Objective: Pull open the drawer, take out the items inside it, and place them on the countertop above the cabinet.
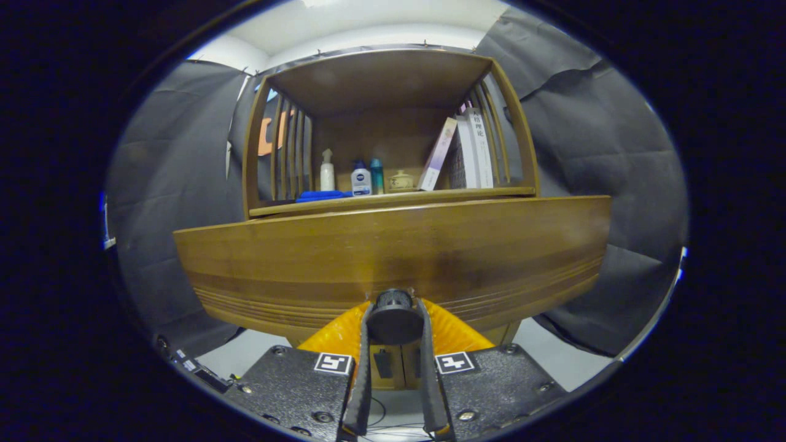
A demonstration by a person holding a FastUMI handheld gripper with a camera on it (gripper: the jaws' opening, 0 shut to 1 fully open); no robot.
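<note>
A wooden cabinet stands right in front of me. Its wide drawer front (393, 258) stretches across the view, with a dark round knob (394, 316) low at its middle. My gripper (394, 322) is shut on that knob, one finger pressing on each side of it. The drawer's inside is hidden behind its front. Above the drawer front runs the countertop (393, 199), under an open shelf hutch.
On the countertop stand a white pump bottle (327, 172), a white-and-blue bottle (361, 179), a teal bottle (376, 175), a small pale jar (401, 180), a blue cloth (322, 196) and leaning books (463, 150). Slatted hutch sides (288, 153) flank them. Black cloth walls surround the cabinet.
</note>
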